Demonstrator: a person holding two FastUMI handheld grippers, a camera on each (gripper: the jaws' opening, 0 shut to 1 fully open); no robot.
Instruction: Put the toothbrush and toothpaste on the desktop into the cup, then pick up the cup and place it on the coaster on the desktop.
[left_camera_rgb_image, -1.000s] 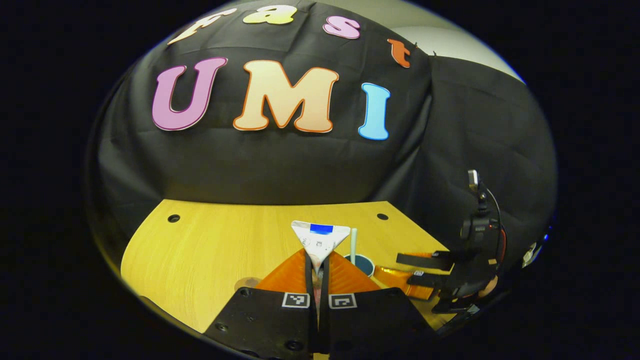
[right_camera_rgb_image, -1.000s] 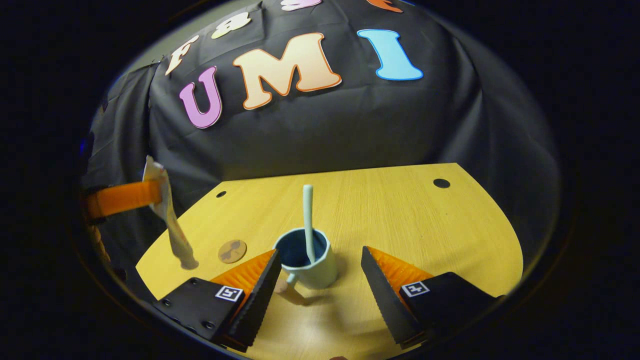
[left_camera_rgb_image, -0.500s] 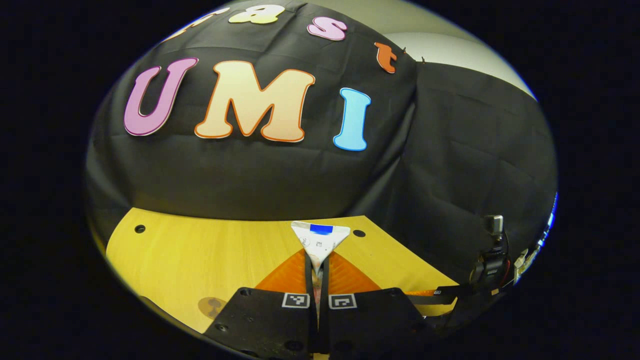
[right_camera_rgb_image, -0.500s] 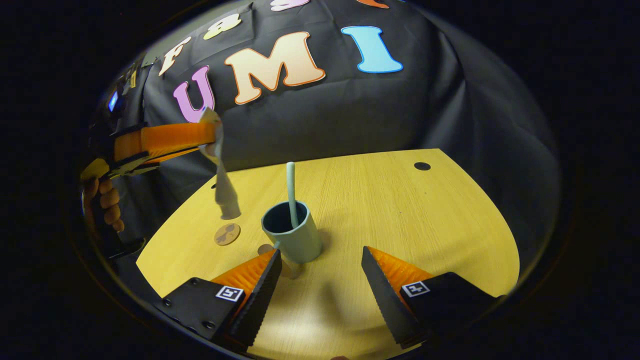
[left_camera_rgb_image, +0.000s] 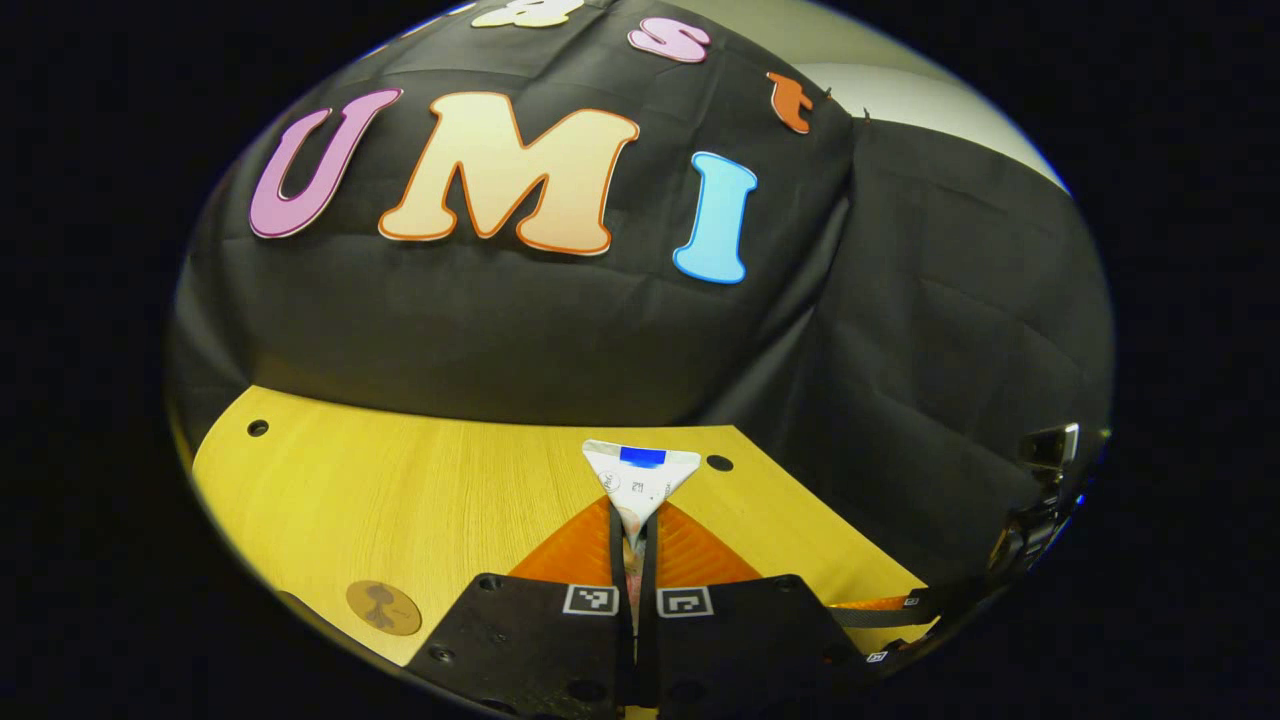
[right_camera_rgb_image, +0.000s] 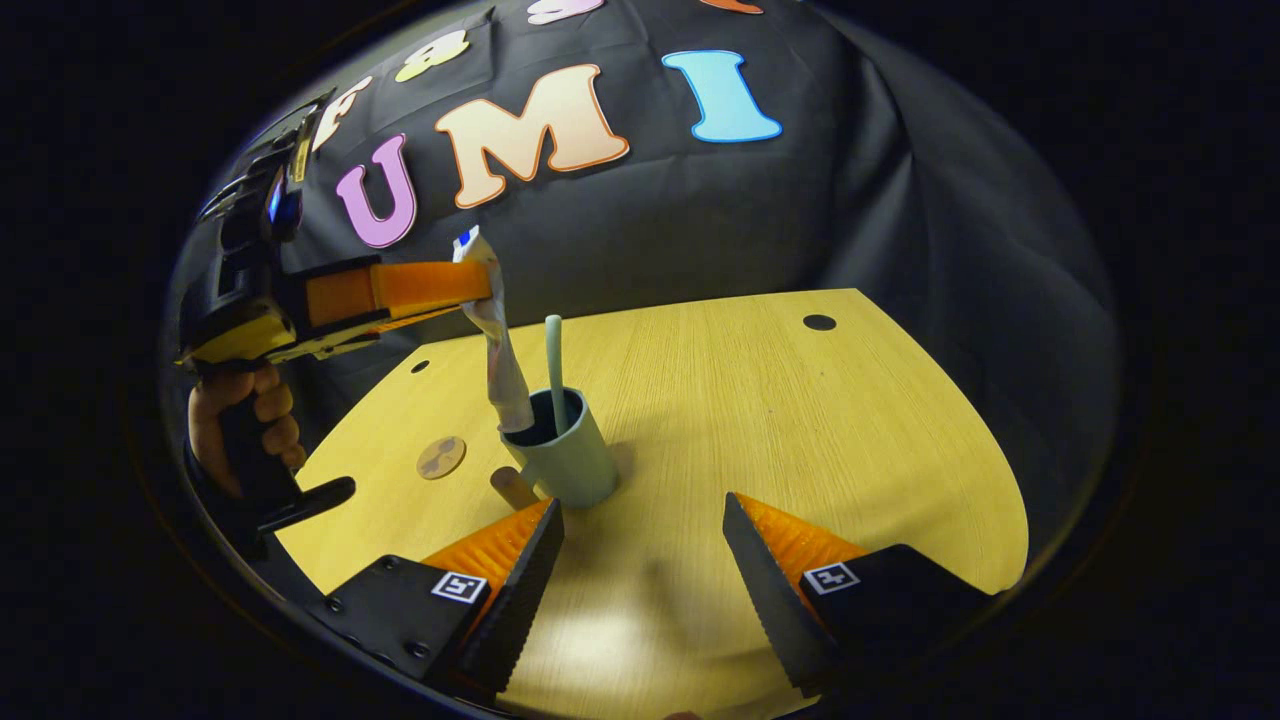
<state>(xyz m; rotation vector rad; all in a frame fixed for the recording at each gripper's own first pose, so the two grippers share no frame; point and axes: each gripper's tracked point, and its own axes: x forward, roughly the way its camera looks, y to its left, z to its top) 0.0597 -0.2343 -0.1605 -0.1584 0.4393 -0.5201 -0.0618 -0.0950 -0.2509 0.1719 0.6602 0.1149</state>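
Left gripper (left_camera_rgb_image: 632, 545): closed on the toothpaste (left_camera_rgb_image: 640, 480), both fingers pressing the flat crimped end of the tube. In the right gripper view the left gripper (right_camera_rgb_image: 478, 285) reaches in from the left, held by a hand (right_camera_rgb_image: 240, 425), with the tube hanging from it.
Right gripper (right_camera_rgb_image: 640, 540): fingers spread wide, holding nothing, low over the desktop (right_camera_rgb_image: 800, 420) a little short of the cup.
Toothpaste, position: the toothpaste (right_camera_rgb_image: 500, 360) hangs nearly upright, its lower end at the near-left rim of the cup (right_camera_rgb_image: 565, 460); whether the tip is inside or just against the rim cannot be told.
Toothbrush (right_camera_rgb_image: 553, 370): stands in the cup, handle leaning on the rim.
Coaster (right_camera_rgb_image: 441, 457): flat on the desktop, left of the cup and apart from it; also seen as the coaster (left_camera_rgb_image: 383, 607) at the lower left in the left gripper view.
Handling, toothpaste: judged light and soft-walled; the body likely dents and swings, so the stiff crimp is the sound place to hold.
Handling, cup: judged rigid, smooth and light, top-heavy with tall contents; best taken across the body, low, fingers clear of the handle (right_camera_rgb_image: 515, 487).
Hidden: in the left gripper view the tube's body runs down between the fingers, unseen. The brush head is inside the cup. The cup's handle is only partly made out.
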